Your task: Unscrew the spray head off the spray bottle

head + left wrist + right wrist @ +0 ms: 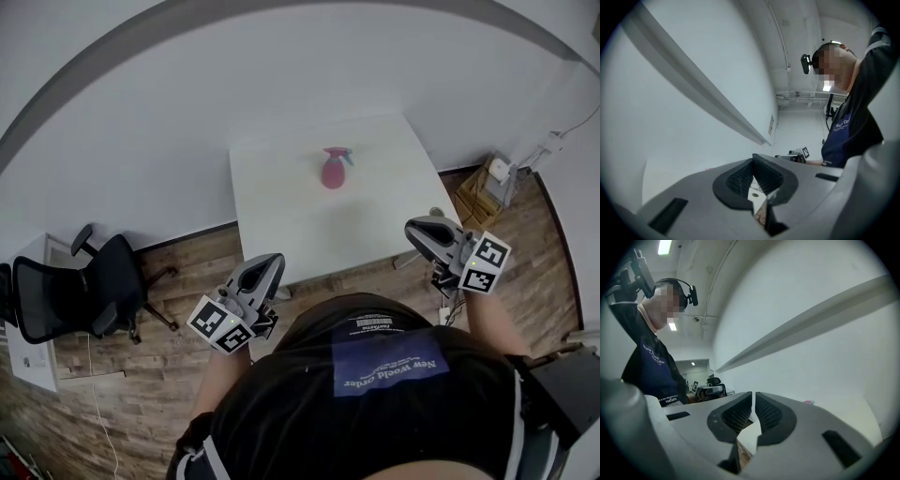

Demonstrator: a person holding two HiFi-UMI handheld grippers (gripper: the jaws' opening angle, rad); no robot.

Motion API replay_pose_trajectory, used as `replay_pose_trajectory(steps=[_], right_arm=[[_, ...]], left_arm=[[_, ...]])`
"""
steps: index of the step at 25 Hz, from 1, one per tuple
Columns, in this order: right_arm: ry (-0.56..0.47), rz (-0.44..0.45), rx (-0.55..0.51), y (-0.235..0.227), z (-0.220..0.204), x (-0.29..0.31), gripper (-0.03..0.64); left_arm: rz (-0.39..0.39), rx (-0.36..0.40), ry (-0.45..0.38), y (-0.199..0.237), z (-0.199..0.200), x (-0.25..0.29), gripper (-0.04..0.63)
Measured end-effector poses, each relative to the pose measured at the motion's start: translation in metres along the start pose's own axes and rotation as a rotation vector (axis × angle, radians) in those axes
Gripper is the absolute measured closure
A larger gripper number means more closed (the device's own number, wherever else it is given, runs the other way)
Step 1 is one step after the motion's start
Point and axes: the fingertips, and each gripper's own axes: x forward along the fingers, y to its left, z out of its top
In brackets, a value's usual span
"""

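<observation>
The pink spray bottle [332,174] stands upright towards the far side of the white table [281,216], its teal spray head [340,155] on top, with bare tabletop all round it. Both tongs are well apart from it, held off the table's near edge close to the person's body: the left gripper [266,264] over the wooden floor [187,267] by the table's near left corner, the right gripper [420,228] by the near right corner. Each gripper's own view shows its ribbed pads closed together with nothing between them. A black office chair [75,291] stands on the floor to the left
</observation>
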Motion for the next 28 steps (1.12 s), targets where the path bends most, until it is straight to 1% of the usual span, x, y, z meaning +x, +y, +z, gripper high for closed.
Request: replay_pose_trajectory(steps=[7,13,17,20,24,28], right_arm=[[0.032,0.047,-0.007,-0.006,0.004,0.044,0.620],[0.034,0.096,0.002,-0.032,0.002,0.063,0.620],[0.026,0.143,0.022,-0.070,-0.003,0.058,0.620],[0.018,0.186,0.027,-0.105,0.001,0.056,0.620],[0.007,0.238,-0.008,-0.145,0.019,0.048,0.618],[-0.003,0.267,-0.015,-0.188,0.023,0.031,0.618]], left_arm=[[0.061,-0.028,-0.024,0.035,0.002,-0.020,0.603],[0.110,-0.030,-0.012,0.053,0.001,-0.006,0.603],[0.141,0.002,0.002,0.054,-0.003,0.029,0.603],[0.186,0.030,0.003,0.058,-0.003,0.060,0.603],[0.237,0.044,0.009,0.062,-0.005,0.103,0.603],[0.267,0.060,0.049,0.064,-0.016,0.154,0.603]])
